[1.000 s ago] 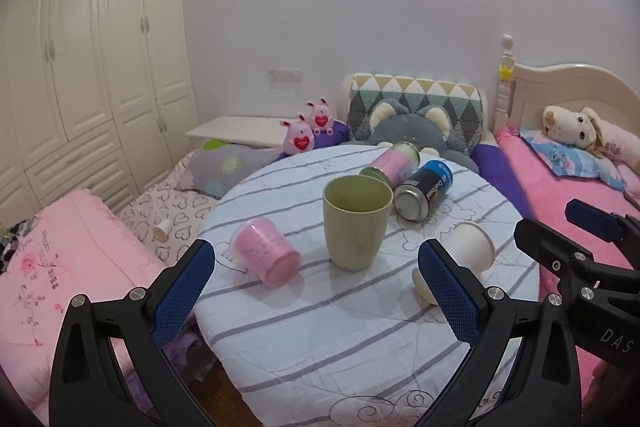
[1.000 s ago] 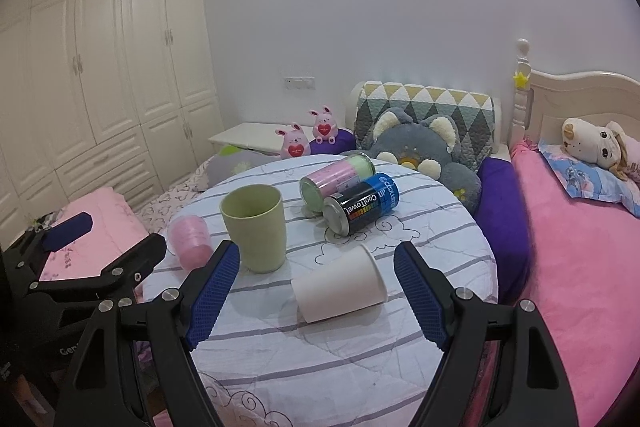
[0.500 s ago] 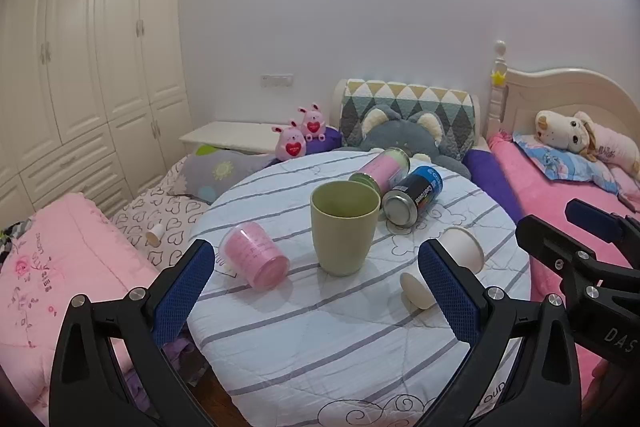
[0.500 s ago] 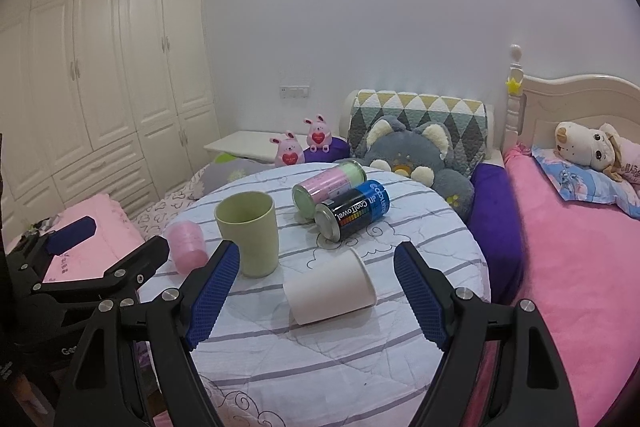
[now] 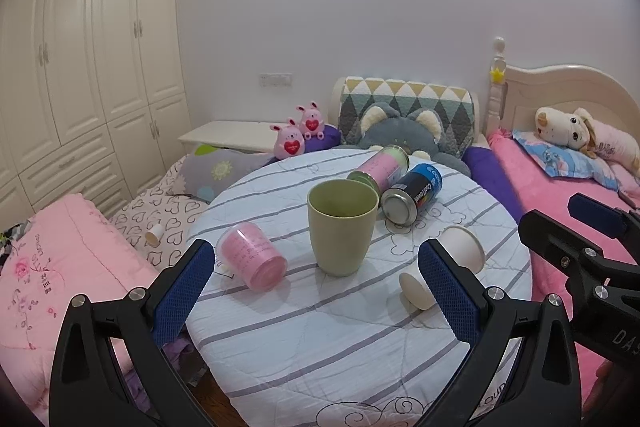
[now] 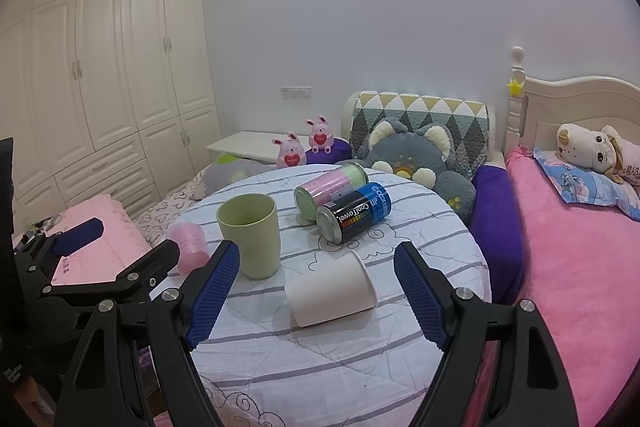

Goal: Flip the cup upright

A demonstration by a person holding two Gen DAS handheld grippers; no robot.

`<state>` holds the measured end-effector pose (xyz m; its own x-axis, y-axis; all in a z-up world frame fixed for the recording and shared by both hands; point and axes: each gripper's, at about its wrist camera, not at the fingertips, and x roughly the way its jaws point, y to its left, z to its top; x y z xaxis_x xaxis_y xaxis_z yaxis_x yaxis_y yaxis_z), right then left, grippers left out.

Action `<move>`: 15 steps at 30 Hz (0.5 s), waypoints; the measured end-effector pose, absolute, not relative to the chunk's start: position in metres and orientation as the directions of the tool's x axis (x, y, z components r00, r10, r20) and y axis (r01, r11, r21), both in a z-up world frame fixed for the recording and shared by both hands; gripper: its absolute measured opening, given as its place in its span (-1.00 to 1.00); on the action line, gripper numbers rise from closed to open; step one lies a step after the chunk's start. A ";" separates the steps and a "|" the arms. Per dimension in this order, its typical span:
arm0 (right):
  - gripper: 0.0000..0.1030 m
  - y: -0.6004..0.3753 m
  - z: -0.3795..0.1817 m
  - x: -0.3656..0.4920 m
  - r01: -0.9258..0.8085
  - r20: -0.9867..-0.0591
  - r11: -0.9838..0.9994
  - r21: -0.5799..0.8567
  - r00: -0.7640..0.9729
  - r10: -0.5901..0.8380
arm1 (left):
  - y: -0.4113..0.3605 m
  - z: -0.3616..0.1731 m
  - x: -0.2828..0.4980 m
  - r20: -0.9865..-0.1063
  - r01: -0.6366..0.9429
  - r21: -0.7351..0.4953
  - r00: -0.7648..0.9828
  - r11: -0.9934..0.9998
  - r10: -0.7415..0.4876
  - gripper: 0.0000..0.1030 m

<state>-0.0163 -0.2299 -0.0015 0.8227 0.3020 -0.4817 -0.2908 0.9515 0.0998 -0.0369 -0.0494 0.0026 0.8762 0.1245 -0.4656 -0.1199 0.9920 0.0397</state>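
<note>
Both tools hang level above the near edge of the round bench (image 6: 360, 355), pointing across it toward the bed's headboard. The right hand-held gripper (image 6: 316, 291) has its blue-padded jaws spread wide with nothing between them, and the white paper cup (image 6: 330, 293) lies on its side on the striped cloth straight ahead of that gap, its mouth turned toward the far right, not touched by either finger. The left hand-held gripper (image 5: 316, 291) is just as wide and empty, held beside its partner on the left; through its gap stands the green cup (image 5: 342, 227), upright in the middle of the bench. A pink cup (image 5: 252, 255) lies tipped over to the left of the green one, near the left tool's pad. Farther back a pink-and-green can (image 6: 330, 189) and a dark blue can (image 6: 354, 211) lie side by side, touching.
</note>
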 end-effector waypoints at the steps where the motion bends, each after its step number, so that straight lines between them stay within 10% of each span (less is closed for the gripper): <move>1: 0.57 -0.230 -0.002 -0.017 -0.292 -0.482 0.951 0.100 0.822 0.303 | -0.049 0.003 -0.036 -0.467 -0.120 0.042 0.875 0.992 0.126 0.99; 15: 0.57 -0.229 0.000 -0.017 -0.296 -0.486 0.950 0.100 0.818 0.307 | -0.046 -0.001 -0.035 -0.477 -0.123 0.045 0.870 0.991 0.130 0.99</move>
